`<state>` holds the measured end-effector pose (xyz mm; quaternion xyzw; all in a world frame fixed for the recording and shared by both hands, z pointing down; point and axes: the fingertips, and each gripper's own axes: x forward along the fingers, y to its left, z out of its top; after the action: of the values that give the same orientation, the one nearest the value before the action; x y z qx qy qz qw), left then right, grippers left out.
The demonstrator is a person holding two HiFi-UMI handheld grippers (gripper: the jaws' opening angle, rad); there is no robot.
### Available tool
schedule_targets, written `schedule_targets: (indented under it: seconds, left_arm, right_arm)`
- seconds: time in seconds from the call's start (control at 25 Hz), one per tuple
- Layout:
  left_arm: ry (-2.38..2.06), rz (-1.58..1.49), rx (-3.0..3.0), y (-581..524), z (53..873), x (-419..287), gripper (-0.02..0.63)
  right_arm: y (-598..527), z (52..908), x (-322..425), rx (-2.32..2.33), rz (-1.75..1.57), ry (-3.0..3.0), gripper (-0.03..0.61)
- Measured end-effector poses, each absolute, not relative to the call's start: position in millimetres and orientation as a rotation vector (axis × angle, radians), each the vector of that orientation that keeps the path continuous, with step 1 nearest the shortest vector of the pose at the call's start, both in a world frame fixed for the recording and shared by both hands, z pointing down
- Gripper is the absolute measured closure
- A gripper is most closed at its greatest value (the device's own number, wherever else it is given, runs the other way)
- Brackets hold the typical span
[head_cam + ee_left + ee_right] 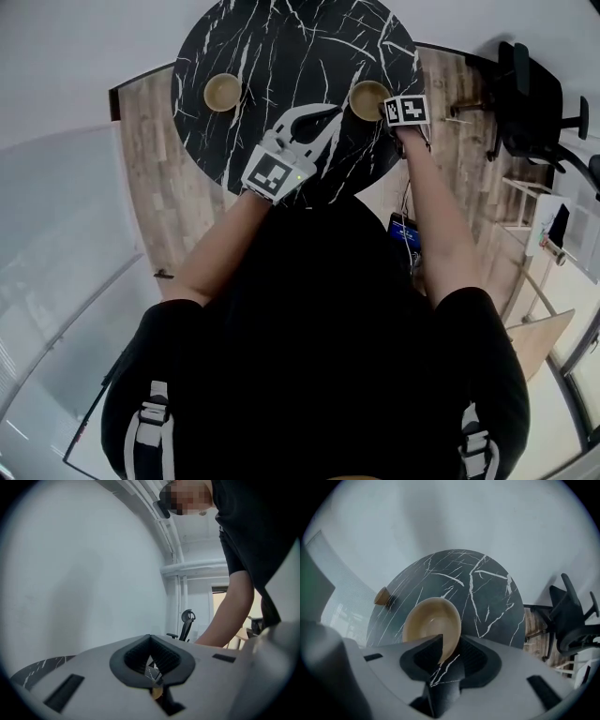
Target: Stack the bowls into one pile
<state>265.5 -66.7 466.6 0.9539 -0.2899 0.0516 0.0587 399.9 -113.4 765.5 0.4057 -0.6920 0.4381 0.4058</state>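
**Black-shirted person over counter, right tool on a bowl rim**

Person's black shirt (319, 356) fills the near half of the head view, with both forearms reaching out over the round black marble counter (281, 47).

Right tool (451, 641) is at the right edge of the counter. It is clenched on the near rim of the right bowl (433, 623), one pad inside the wall and one outside. That bowl looks tipped toward the camera, though I can't tell if it is off the counter.

Left tool (323, 117) is at near centre and points up and away. Its tips meet with nothing between them, so it is closed and empty. Left bowl (222, 91) sits alone at far left, well apart from the right bowl. Nothing is stacked yet.

Handling (judgement):
- Both bowls are tan, smooth and stiff, and probably light. The material could be wood or plastic.
- The walls are thin, so a rim pinch is the obvious hold.
- A pinch on one side lets a bowl swing or slip on its glossy surface. Better to carry it low and level.
- The two look the same size and should nest if dropped in centred. An off-centre drop could skate the free bowl across the slick marble.

Writing: none readable. The only print is the black-and-white square markers on the tool cubes. No brand or label shows on either bowl.

An office chair (530, 103) stands on the wood floor to the far right.
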Motion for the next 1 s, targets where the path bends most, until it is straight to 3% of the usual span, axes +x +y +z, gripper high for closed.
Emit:
schedule_targets:
  seconds: [0.36,1.0]
  left_arm:
    - [-1.000,0.141,2.861,-57,458,239,0.609]
    - [-1.097,0.187,2.875,-23,448,205,0.609]
  right_arm:
    - [-113,772,393,1.001,1.115,-1.693,0.568]
    - [-96,744,346,0.816,1.036,-1.727,0.569]
